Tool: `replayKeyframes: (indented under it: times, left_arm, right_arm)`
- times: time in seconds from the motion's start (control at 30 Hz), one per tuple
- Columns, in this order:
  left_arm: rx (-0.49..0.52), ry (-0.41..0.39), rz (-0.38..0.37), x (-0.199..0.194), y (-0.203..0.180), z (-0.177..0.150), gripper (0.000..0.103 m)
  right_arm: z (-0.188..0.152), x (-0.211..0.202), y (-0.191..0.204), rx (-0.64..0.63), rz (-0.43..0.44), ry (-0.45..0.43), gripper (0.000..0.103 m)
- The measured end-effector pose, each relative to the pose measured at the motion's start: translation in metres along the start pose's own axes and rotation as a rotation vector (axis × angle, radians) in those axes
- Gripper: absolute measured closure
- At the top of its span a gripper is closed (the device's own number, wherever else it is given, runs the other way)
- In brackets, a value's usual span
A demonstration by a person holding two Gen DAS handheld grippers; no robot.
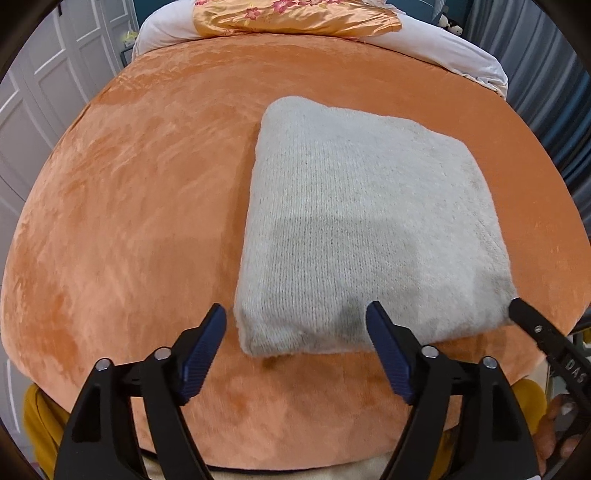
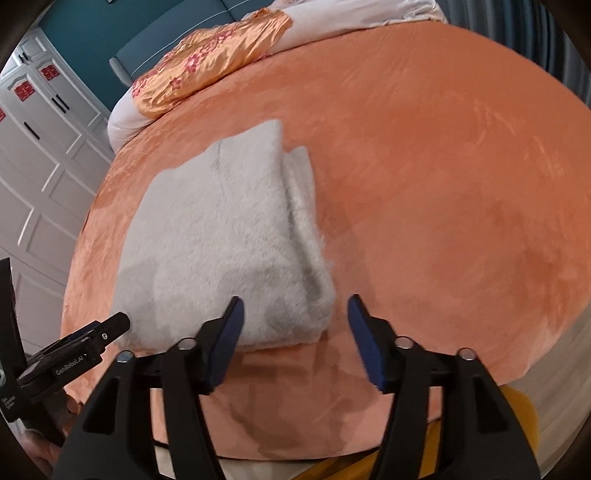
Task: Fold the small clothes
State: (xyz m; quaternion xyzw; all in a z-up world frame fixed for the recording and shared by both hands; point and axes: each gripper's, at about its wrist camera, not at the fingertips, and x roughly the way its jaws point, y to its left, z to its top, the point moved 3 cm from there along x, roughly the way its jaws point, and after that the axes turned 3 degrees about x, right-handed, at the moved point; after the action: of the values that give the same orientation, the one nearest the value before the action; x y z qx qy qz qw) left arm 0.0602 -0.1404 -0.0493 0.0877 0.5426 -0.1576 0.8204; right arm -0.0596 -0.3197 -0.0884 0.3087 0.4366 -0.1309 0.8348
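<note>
A pale grey fuzzy knit garment (image 1: 362, 221) lies folded into a thick rectangle on the orange plush bed cover (image 1: 129, 221). My left gripper (image 1: 295, 310) hovers open over the garment's near left corner, its blue pads (image 1: 207, 350) clear of the cloth. In the right wrist view the same folded garment (image 2: 221, 236) shows stacked layers along its right edge. My right gripper (image 2: 295, 302) is open above the near right corner, with nothing pinched. A fingertip of the right gripper (image 1: 532, 328) shows at the garment's near right corner, and the left gripper (image 2: 110, 325) at the left edge.
An orange satin pillow with pink flowers (image 1: 295, 18) rests on white bedding (image 1: 461, 55) at the head of the bed. White panelled wardrobe doors (image 2: 40, 155) stand to the left. The person's yellow clothing (image 1: 40, 424) shows below the near bed edge.
</note>
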Motion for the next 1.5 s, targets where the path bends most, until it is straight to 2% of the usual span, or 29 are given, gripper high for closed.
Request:
replayKeyframes:
  times: [0.1, 0.2, 0.27, 0.37, 0.5, 0.8, 1.17, 1.5]
  left_arm:
    - [0.009, 0.02, -0.009, 0.001, 0.004, -0.003, 0.017]
    - [-0.031, 0.058, -0.078, 0.007, 0.019, -0.007, 0.017]
    - [-0.097, 0.08, -0.147, 0.012, 0.033, -0.01, 0.017]
    - [-0.181, 0.089, -0.181, 0.019, 0.052, -0.011, 0.017]
    - [-0.203, 0.091, -0.216, 0.023, 0.055, -0.004, 0.017]
    - [-0.111, 0.082, -0.191, 0.041, 0.021, 0.027, 0.016]
    - [-0.114, 0.083, -0.197, 0.062, 0.017, 0.042, 0.005]
    - [-0.124, 0.085, -0.218, 0.074, 0.016, 0.047, 0.005]
  right_arm:
    - [-0.005, 0.006, 0.003, -0.007, 0.001, 0.015, 0.03]
    - [-0.006, 0.014, 0.0, 0.015, 0.041, 0.044, 0.027]
    - [-0.005, 0.018, -0.004, 0.039, 0.067, 0.057, 0.026]
    - [-0.001, 0.027, -0.01, 0.087, 0.108, 0.08, 0.026]
    - [0.008, 0.039, -0.01, 0.148, 0.193, 0.107, 0.026]
    - [0.011, 0.064, -0.005, 0.172, 0.181, 0.139, 0.022]
    - [0.019, 0.076, -0.002, 0.162, 0.207, 0.14, 0.019]
    - [0.024, 0.083, 0.006, 0.151, 0.213, 0.126, 0.019]
